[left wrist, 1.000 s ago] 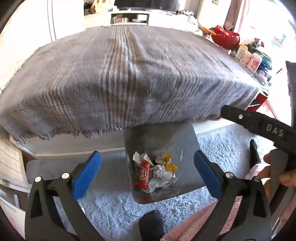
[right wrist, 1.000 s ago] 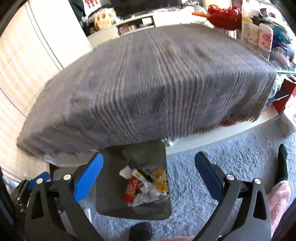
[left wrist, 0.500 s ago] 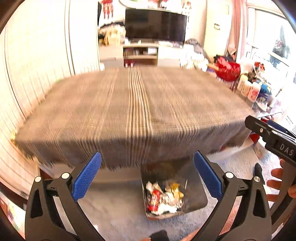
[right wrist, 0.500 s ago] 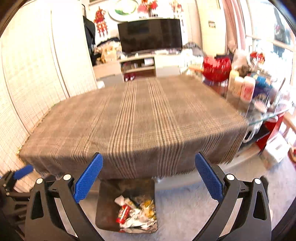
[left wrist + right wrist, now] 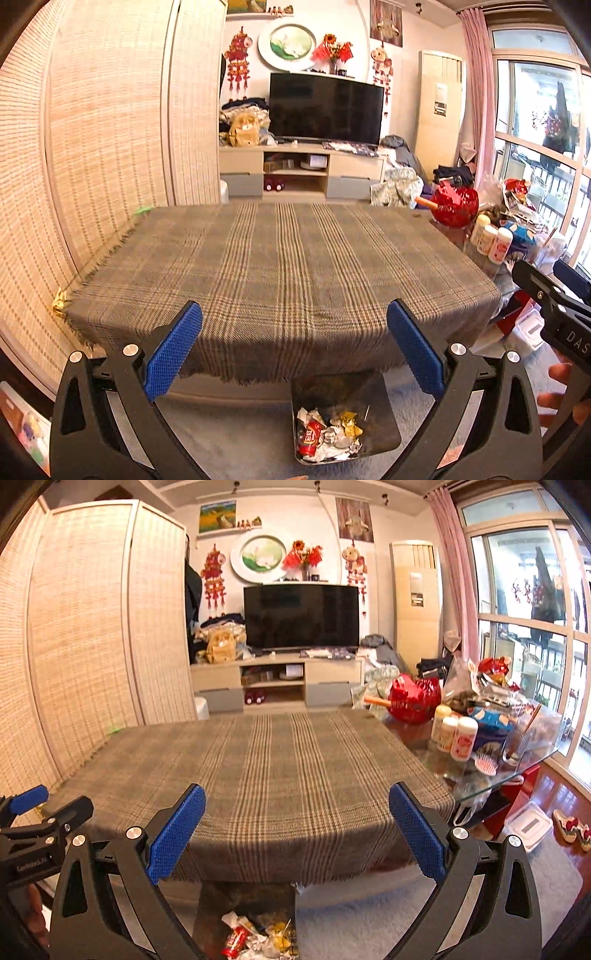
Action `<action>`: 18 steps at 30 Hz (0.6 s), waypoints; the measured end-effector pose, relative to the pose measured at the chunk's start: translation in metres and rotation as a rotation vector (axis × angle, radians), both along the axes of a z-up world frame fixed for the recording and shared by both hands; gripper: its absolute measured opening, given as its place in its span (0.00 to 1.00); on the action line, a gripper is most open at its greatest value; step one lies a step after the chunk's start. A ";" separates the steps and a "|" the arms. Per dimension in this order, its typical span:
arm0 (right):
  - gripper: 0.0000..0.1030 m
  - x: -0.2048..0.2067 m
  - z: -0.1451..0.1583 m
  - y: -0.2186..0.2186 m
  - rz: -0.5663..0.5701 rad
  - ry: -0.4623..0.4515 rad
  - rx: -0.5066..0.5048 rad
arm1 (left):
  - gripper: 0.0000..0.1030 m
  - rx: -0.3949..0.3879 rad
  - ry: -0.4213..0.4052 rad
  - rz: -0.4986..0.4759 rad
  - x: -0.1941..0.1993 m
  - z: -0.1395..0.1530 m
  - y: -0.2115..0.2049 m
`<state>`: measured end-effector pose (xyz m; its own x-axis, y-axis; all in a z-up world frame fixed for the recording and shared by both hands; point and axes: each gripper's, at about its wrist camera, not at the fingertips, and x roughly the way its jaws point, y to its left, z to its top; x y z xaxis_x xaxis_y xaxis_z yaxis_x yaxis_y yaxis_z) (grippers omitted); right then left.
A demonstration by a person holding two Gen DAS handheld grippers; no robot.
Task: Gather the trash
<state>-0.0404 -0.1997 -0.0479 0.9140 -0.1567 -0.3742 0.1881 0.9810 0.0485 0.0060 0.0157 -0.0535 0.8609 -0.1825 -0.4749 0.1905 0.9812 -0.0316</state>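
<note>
Bare tablecloth (image 5: pixel 288 266); clutter (image 5: pixel 476 716) rightward

You can read "DAS" in white letters on the black body of the right gripper (image 5: pixel 565 332), off to the right of your left jaws. In the right wrist view, "GenRobot.AI" seems printed on the left gripper (image 5: pixel 33 864), left of the jaws; the red can's (image 5: pixel 309 437) lettering is too small.

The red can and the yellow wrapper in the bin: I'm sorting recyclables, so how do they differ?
The red can is a smooth cylinder lying on its side; the yellow wrapper is crumpled and shapeless. The can sits at the pile's left, the wrapper toward its right. Both lie among white paper scraps in the bin.
</note>
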 end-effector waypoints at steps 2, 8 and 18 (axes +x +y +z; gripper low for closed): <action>0.97 -0.005 0.005 0.002 -0.003 -0.010 -0.009 | 0.92 0.006 -0.020 0.005 -0.005 0.006 0.000; 0.97 -0.016 0.017 0.008 0.000 -0.029 -0.036 | 0.92 0.012 -0.066 0.021 -0.018 0.022 0.002; 0.97 -0.032 0.030 0.014 -0.003 -0.070 -0.043 | 0.92 0.021 -0.115 0.045 -0.030 0.038 0.007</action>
<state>-0.0729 -0.1862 -0.0182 0.9370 -0.1741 -0.3027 0.1888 0.9818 0.0195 -0.0245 0.0230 -0.0156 0.9171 -0.1334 -0.3756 0.1473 0.9891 0.0084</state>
